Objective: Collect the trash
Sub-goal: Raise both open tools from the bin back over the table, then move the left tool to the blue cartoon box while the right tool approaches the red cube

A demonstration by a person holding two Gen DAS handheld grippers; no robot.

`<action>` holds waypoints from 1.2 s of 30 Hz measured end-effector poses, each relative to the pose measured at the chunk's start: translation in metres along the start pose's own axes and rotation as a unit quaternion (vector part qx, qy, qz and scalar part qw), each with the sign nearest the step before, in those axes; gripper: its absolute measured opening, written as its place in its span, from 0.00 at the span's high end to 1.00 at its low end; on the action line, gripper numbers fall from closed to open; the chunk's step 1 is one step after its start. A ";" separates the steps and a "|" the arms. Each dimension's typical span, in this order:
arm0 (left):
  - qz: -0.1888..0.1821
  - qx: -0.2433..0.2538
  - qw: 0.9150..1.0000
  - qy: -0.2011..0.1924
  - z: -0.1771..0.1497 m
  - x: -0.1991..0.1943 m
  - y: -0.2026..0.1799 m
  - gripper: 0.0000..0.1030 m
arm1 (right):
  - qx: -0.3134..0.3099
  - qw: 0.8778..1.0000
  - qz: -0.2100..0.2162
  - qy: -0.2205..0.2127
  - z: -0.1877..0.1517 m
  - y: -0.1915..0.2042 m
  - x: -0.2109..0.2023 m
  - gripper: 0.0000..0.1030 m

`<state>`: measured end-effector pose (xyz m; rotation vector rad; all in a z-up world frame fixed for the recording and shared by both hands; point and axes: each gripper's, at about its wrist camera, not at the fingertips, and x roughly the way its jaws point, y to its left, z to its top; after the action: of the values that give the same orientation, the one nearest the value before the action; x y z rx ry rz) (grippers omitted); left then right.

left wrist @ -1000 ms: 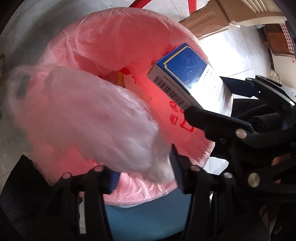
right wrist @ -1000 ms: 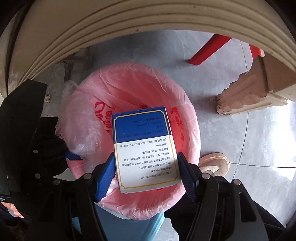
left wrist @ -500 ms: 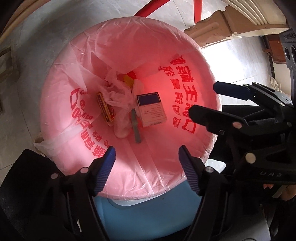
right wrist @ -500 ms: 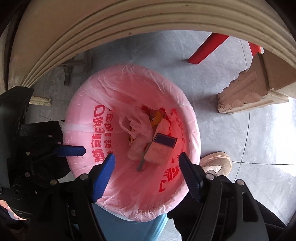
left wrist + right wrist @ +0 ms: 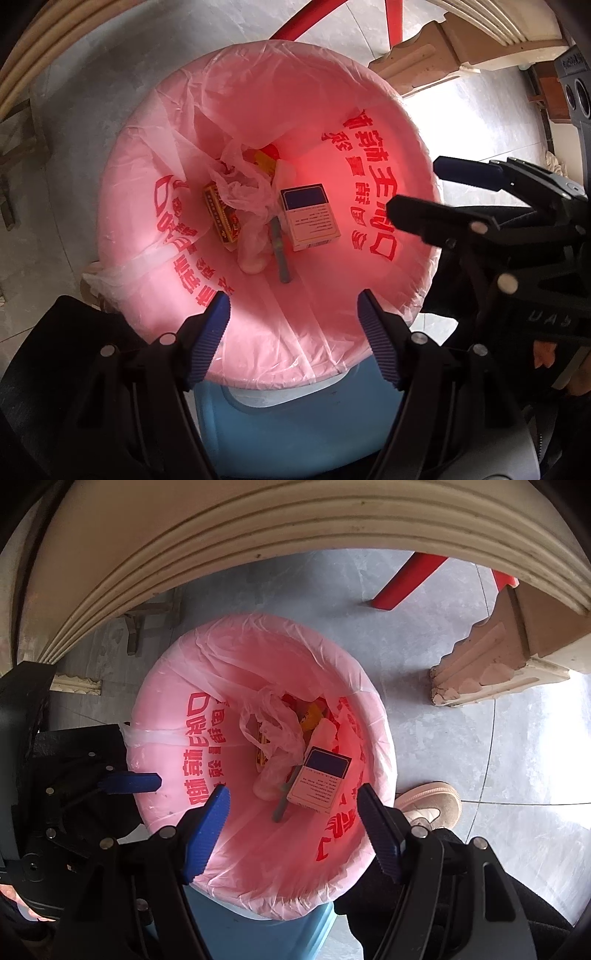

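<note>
- Grey tiled floor surrounds a blue bin lined with a pink bag printed with red characters; a cream desk edge arches over the top of the right wrist view, and a carved pale furniture foot and a red leg stand behind the bin.
- Left gripper hovers over the near rim of the bin, its blue-padded jaws spread wide with nothing between them.
- Right gripper hangs over the bin from the other side, jaws likewise wide apart and holding nothing; in the left wrist view it reaches in from the right.
- At the bottom of the bag lies a blue-and-white box, flat, with its printed face up.
- Just left of the box lies a thin grey stick, possibly a pen; the view is too small to tell.
- A crumpled clear plastic bag sits beside the stick, partly covering a yellow-and-red carton.
- More yellow and red scraps lie behind these.
- A tan shoe rests on the floor just right of the bin.
</note>
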<state>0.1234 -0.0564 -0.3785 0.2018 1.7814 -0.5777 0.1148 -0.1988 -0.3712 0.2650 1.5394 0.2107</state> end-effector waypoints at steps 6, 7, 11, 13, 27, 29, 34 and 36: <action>0.027 0.012 0.999 -0.018 -0.011 -0.017 -0.004 0.32 | 0.005 1.000 0.000 -0.017 -0.007 0.002 -0.017 0.32; 0.030 0.014 0.999 -0.021 -0.013 -0.019 -0.004 0.32 | 0.006 1.000 0.000 -0.020 -0.009 0.003 -0.020 0.32; 0.047 0.025 0.997 -0.050 -0.027 -0.049 -0.009 0.32 | 0.004 0.999 0.004 -0.038 -0.016 0.012 -0.041 0.32; 0.054 0.035 0.996 -0.065 -0.035 -0.065 -0.012 0.32 | 0.004 0.999 0.015 -0.047 -0.021 0.019 -0.056 0.32; 0.188 0.136 0.946 -0.226 -0.078 -0.280 -0.030 0.32 | -0.064 0.984 0.034 -0.161 -0.018 0.087 -0.218 0.32; 0.201 0.164 0.935 -0.244 -0.071 -0.313 -0.037 0.31 | -0.078 0.979 0.023 -0.184 -0.012 0.099 -0.246 0.32; 0.216 0.229 0.911 -0.267 -0.043 -0.374 -0.049 0.26 | -0.097 0.971 0.009 -0.217 0.002 0.120 -0.289 0.28; 0.223 0.249 0.904 -0.267 -0.031 -0.386 -0.050 0.26 | -0.098 0.970 0.012 -0.222 0.008 0.125 -0.301 0.28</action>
<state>0.1882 -0.0230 0.0052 0.7148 0.9822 -0.6644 0.1197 -0.1702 -0.0464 0.1592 1.0631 0.2982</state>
